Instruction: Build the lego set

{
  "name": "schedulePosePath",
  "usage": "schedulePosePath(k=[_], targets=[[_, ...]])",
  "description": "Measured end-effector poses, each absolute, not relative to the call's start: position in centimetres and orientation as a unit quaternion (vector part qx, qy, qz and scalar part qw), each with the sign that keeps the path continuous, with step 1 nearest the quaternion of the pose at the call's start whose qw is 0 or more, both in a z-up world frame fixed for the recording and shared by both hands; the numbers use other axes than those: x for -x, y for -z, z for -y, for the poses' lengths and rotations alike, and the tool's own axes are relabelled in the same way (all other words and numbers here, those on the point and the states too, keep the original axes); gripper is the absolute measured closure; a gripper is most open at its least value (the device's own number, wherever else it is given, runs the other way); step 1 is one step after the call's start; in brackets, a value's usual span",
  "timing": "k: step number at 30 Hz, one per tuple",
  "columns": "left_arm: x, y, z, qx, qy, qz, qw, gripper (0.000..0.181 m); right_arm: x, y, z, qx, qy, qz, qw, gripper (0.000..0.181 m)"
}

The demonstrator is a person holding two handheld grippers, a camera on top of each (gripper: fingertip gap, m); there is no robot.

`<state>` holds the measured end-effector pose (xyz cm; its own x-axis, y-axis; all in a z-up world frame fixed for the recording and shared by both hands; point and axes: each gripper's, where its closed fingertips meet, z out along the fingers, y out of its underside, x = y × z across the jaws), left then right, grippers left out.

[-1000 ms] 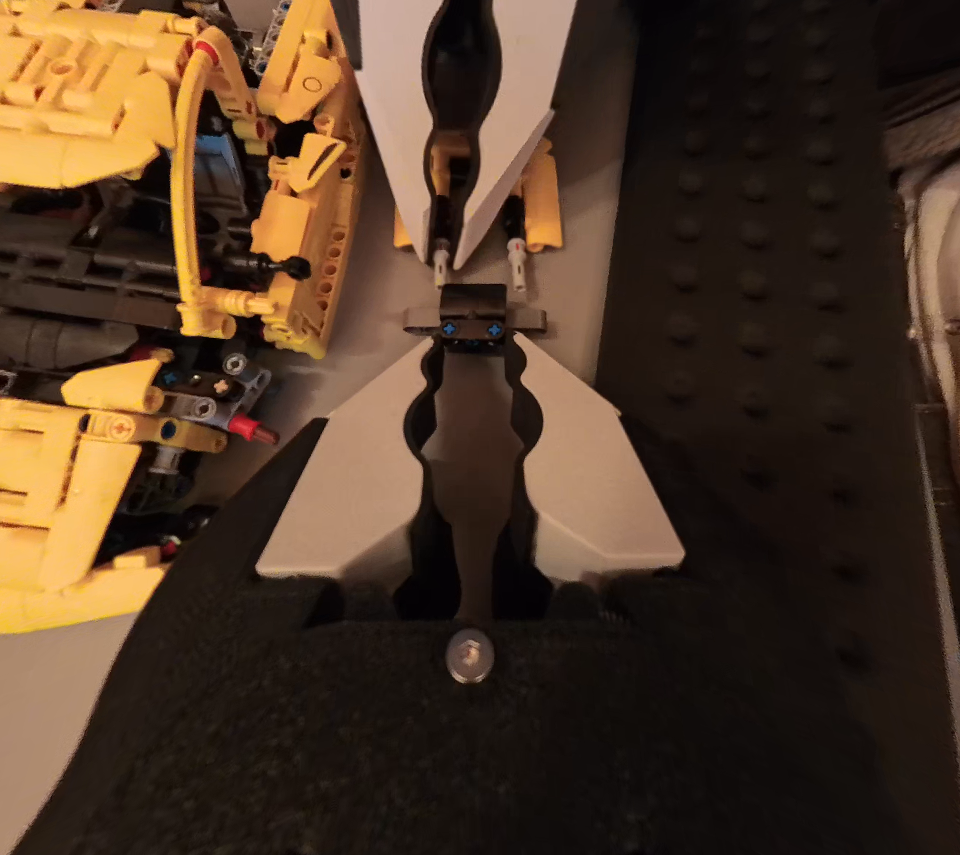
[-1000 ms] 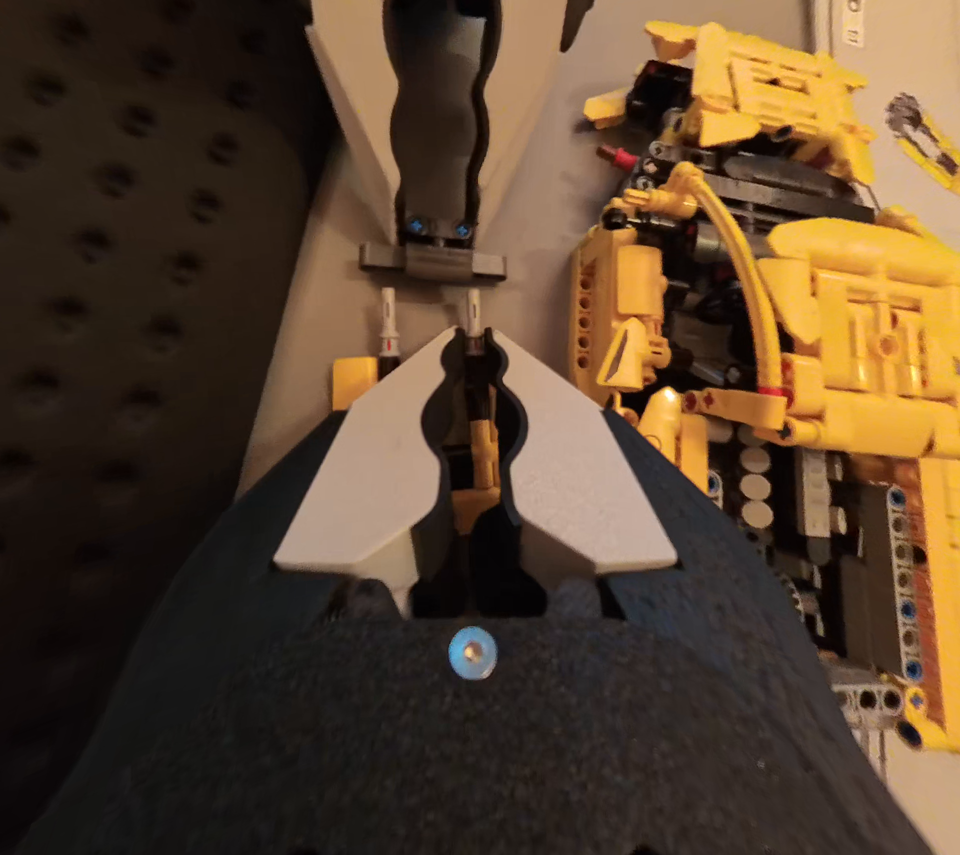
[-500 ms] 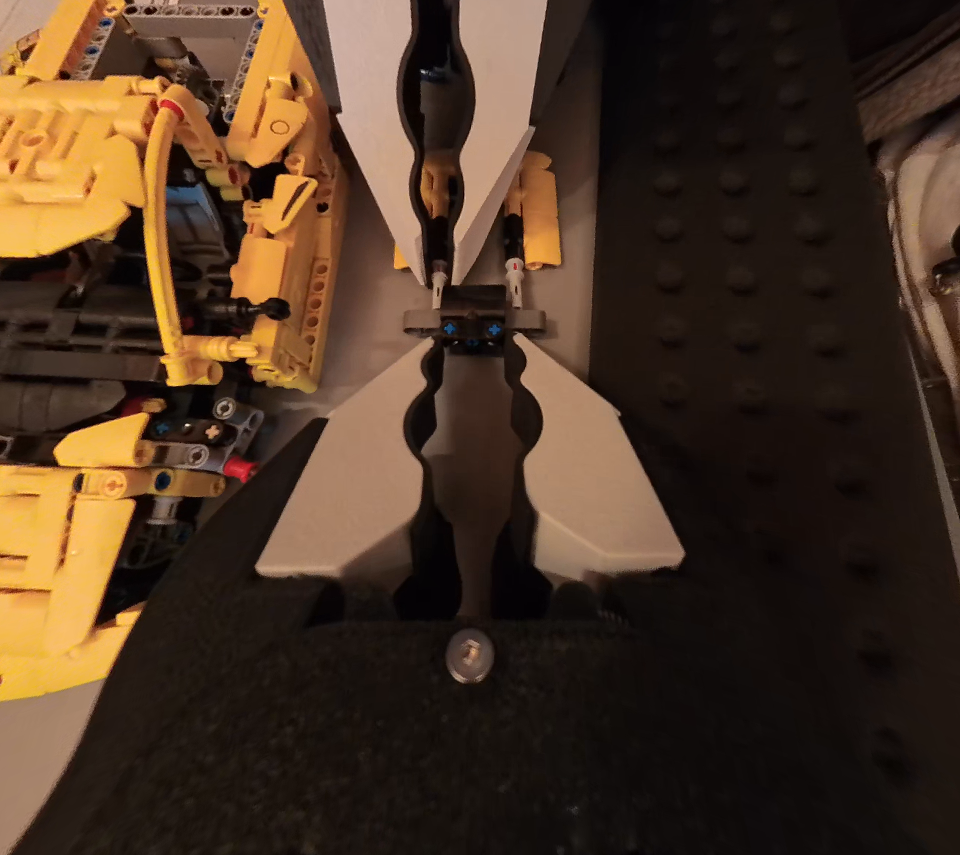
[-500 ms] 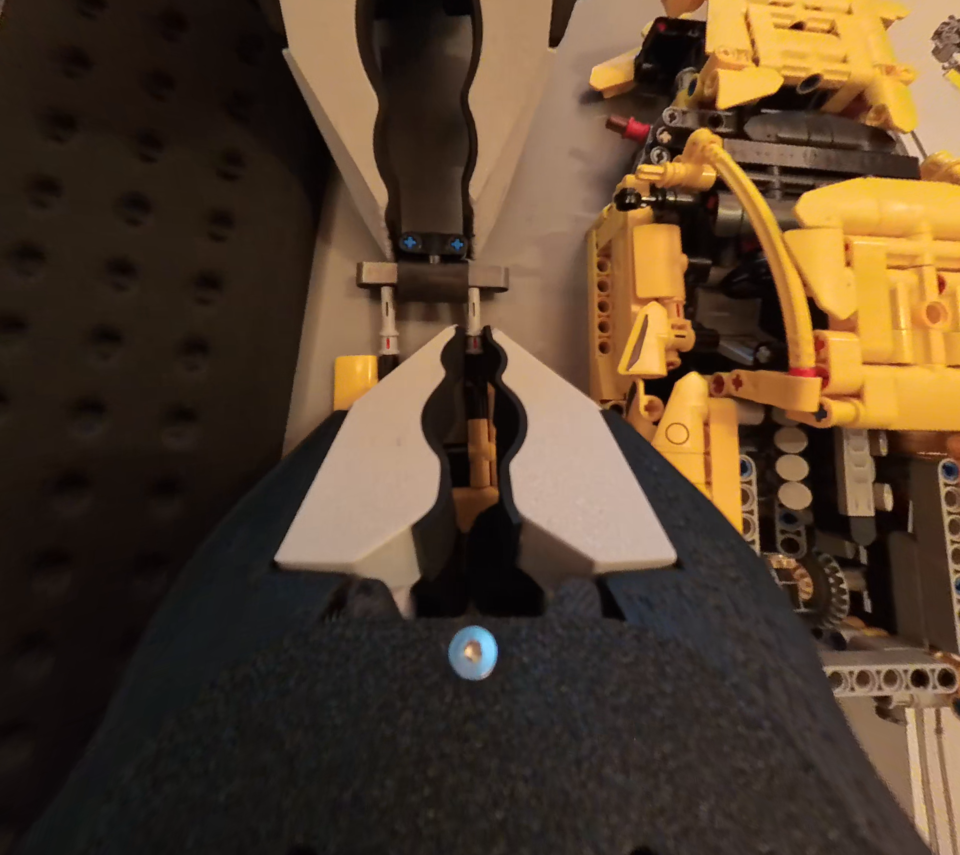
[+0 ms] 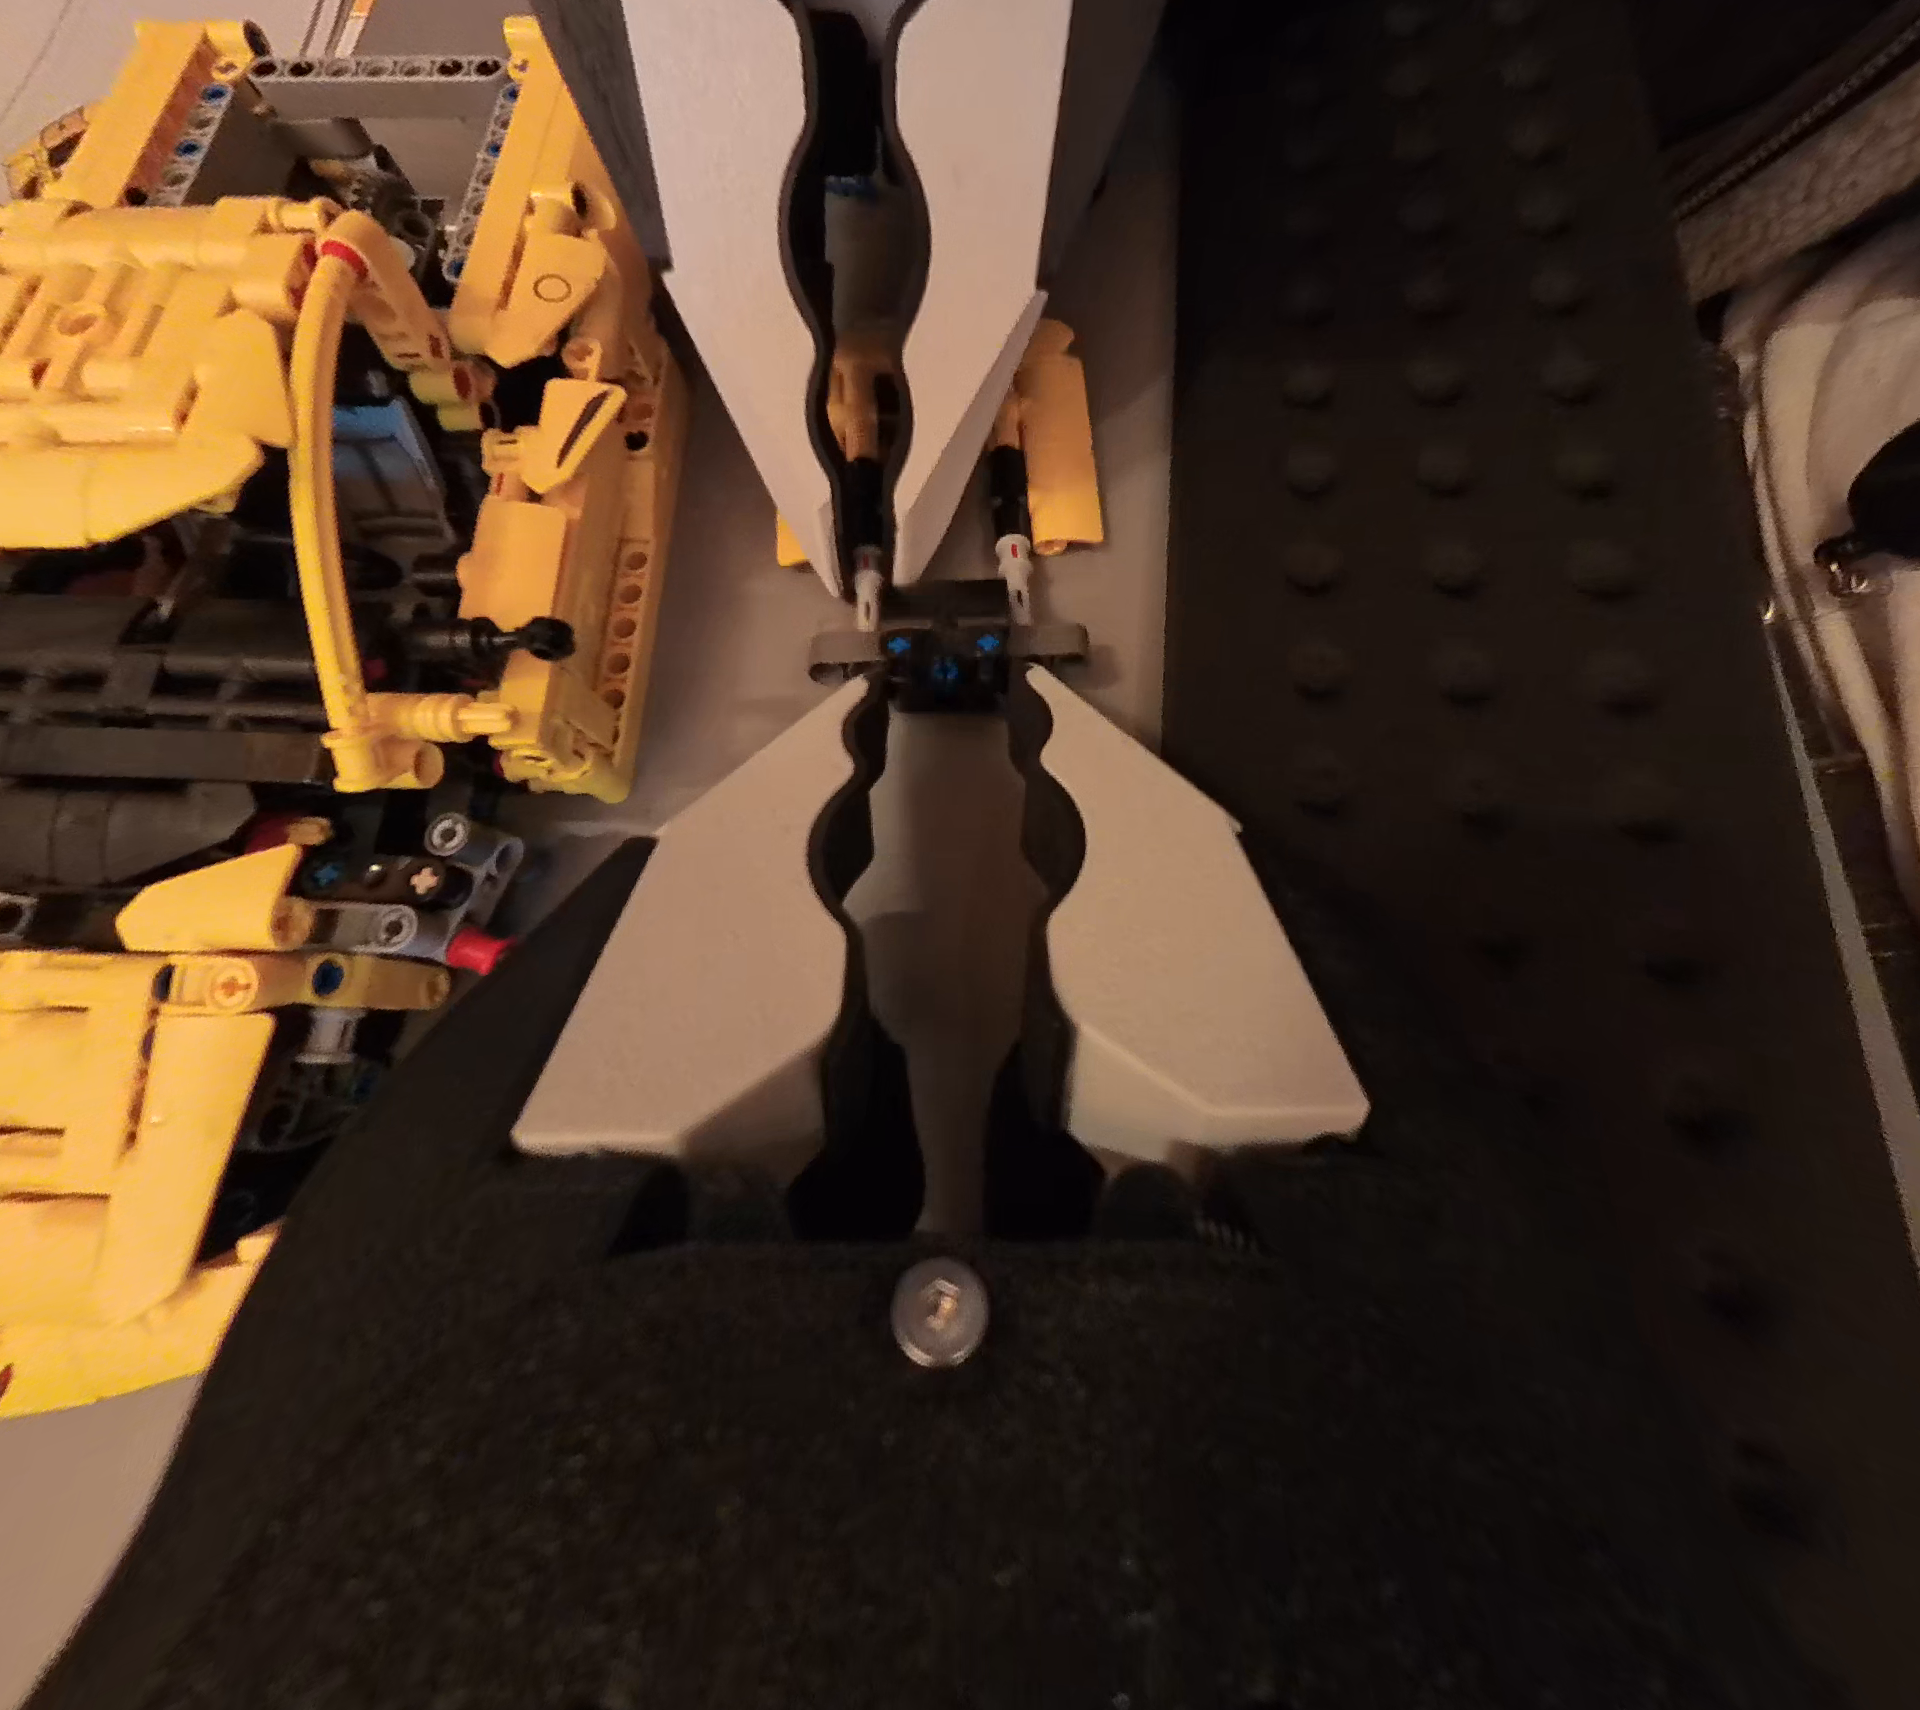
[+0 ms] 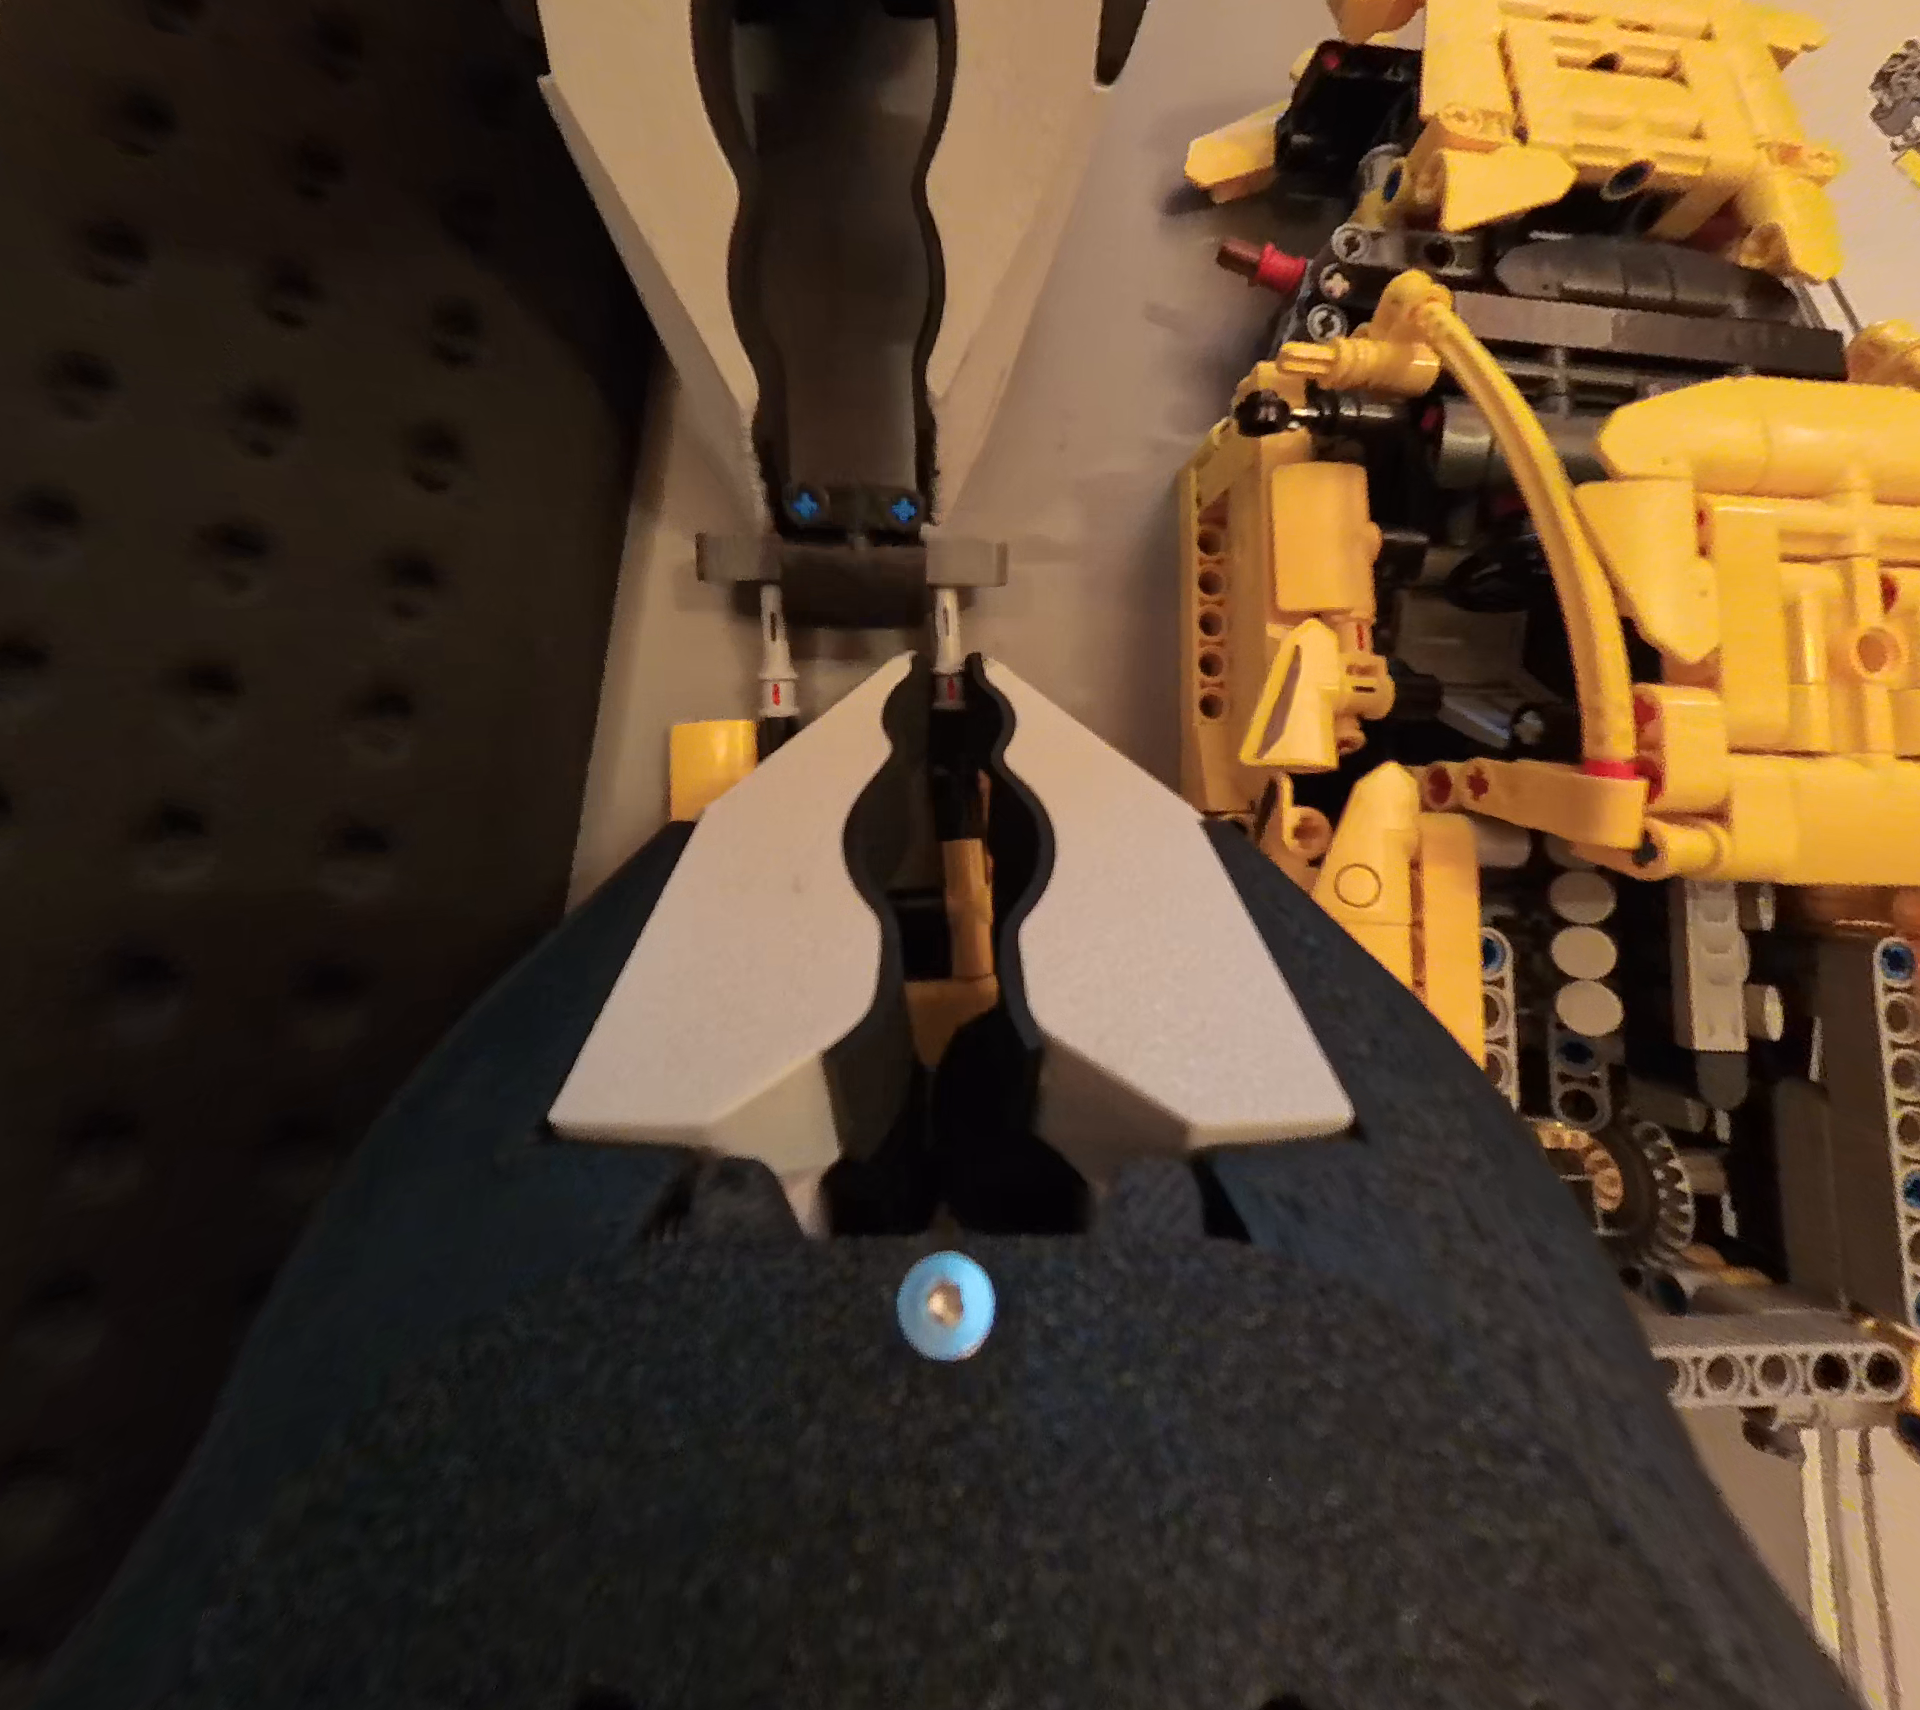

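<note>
Left claw [image 5: 943, 673] pinches grey beam piece [image 5: 948, 644]; right claw [image 6: 943, 668] pinches yellow cylinder pair [image 6: 961, 839].

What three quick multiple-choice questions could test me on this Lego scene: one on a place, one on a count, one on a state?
1. Where is the yellow model in the left wrist view?
A. left of the fingers
B. right of them
C. between them

2. How many white-tipped pins point at the grey beam?
A. one
B. two
C. four

3. What is the right gripper doing?
A. open, empty
B. shut on the pin piece
C. lying flat

Answers:
1. A, it fills the left edge.
2. B, two stand side by side.
3. B, the fingers pinch its black-and-yellow shaft.
</note>
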<state>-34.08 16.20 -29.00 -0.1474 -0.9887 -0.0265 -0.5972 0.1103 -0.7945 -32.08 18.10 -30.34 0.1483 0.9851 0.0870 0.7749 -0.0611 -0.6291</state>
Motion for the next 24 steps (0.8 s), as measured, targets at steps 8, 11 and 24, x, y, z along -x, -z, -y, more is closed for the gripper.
schedulePosePath(k=[8, 11, 24], targets=[[33.6, 27.7, -15.6, 0.568, 0.370, -0.667, 0.309, 0.159, 33.0, 30.3, -17.4, 0.696, -0.221, 0.621, 0.285, 0.175], [34.1, 27.9, -16.0, 0.576, 0.360, -0.666, 0.308, 0.159, 32.7, 30.3, -17.9, 0.703, -0.227, 0.610, 0.288, 0.175], [35.3, 29.8, -16.1, 0.626, 0.352, -0.653, 0.240, 0.161, 32.8, 30.2, -18.1, 0.701, -0.230, 0.604, 0.301, 0.175]])
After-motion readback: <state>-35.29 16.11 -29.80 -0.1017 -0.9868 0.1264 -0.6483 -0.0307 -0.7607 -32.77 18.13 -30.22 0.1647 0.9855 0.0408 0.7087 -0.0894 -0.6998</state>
